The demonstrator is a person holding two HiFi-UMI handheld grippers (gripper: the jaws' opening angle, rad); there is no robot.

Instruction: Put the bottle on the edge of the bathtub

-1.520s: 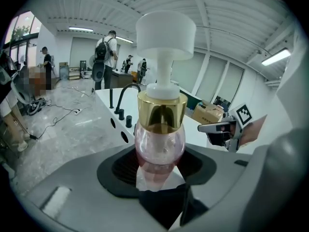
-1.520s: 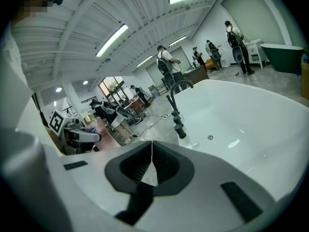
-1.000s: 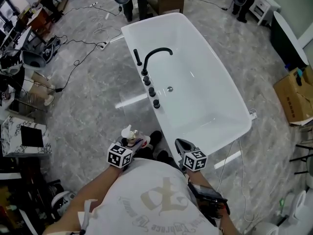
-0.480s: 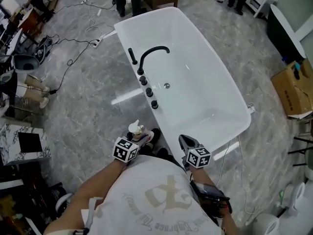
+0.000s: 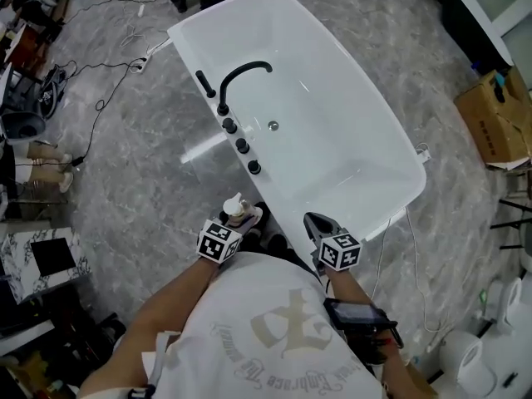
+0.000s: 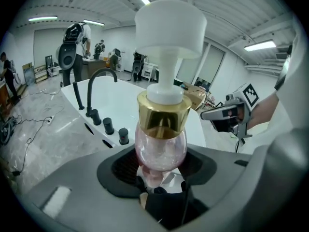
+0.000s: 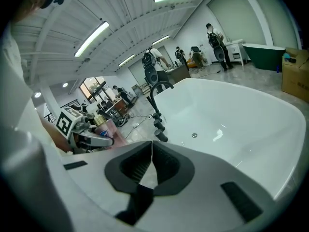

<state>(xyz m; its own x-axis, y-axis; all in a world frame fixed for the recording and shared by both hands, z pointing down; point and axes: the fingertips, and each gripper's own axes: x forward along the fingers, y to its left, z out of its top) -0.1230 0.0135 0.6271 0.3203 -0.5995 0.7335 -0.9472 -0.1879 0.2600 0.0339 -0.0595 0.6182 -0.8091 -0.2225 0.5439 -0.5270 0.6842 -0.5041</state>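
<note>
A white bathtub stands slantwise on the grey marble floor. On its left rim there is a black curved faucet and a row of black knobs. At the near end of the tub, the left gripper carries a pump bottle with a white top, just beside the rim. The right gripper is over the near rim. A cardboard box lies far to the right.

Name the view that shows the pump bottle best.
The left gripper view: the bottle fills the centre, its white pump, gold collar and pink body clear. The head view shows only its tiny top; the right gripper view shows it small, at left.
</note>
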